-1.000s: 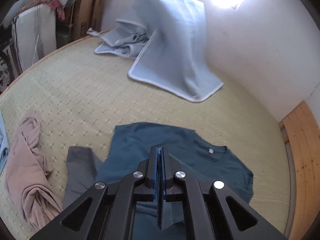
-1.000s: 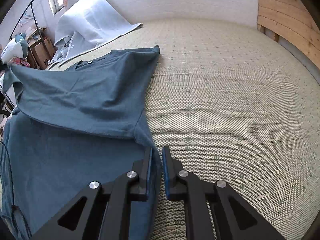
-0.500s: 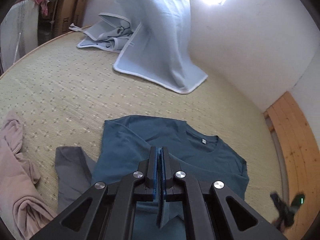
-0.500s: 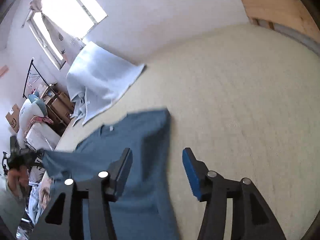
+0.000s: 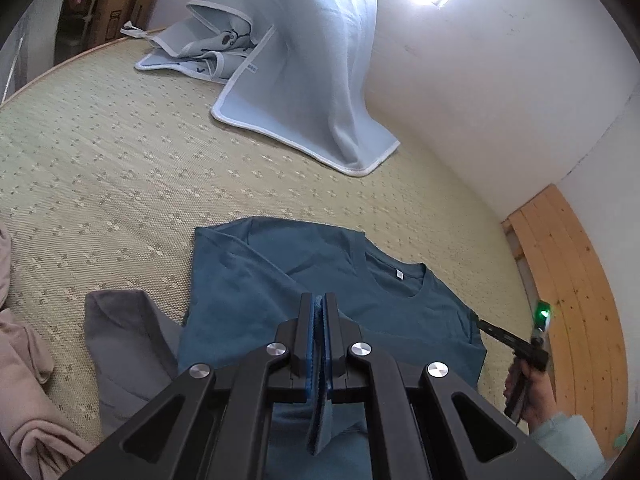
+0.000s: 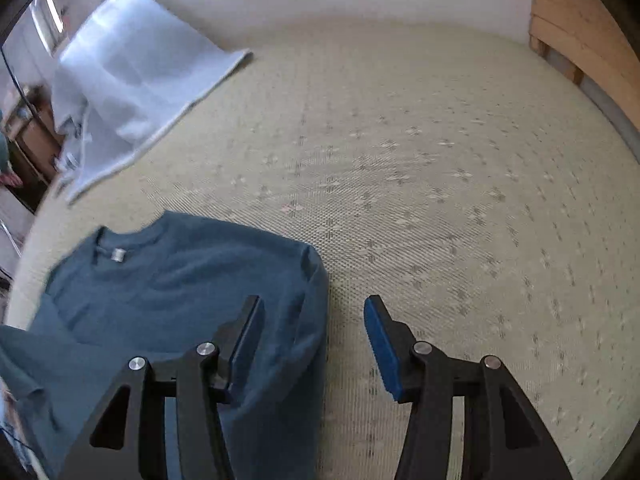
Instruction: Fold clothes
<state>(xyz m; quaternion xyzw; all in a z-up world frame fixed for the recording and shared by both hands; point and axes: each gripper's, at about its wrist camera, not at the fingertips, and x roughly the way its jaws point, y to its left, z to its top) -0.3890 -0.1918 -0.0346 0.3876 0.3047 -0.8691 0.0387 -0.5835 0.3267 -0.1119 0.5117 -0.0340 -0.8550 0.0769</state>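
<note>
the teal t-shirt (image 5: 280, 300) lies on the woven straw mat (image 5: 100, 168), collar and white neck label toward the white wall, with one side already folded in over the body so that a straight folded edge runs along its near side in the right wrist view (image 6: 316, 320). the left tongs (image 5: 319, 312) are pressed together and pinch a fold of the teal t-shirt; a strip of the cloth shows between the blue pads and hangs below them. the right tongs (image 6: 314, 308) stand spread with nothing between the pads; their jaws have just been opening. they hang above the folded edge of the shirt, the left finger over the cloth and the right finger over bare mat. in the left wrist view a hand (image 5: 528, 392) in a pale sleeve holds the right tongs at the right side of the shirt, a green light glowing on the device.

just left of the shirt lies a grey garment (image 5: 120, 340), touching its edge, and further left a pink garment (image 5: 24, 380) in a crumpled heap. a pale blue blanket (image 5: 312, 72) lies draped and bunched near the wall, well apart from the shirt. a wooden board (image 5: 568, 280) borders the mat on the right.
</note>
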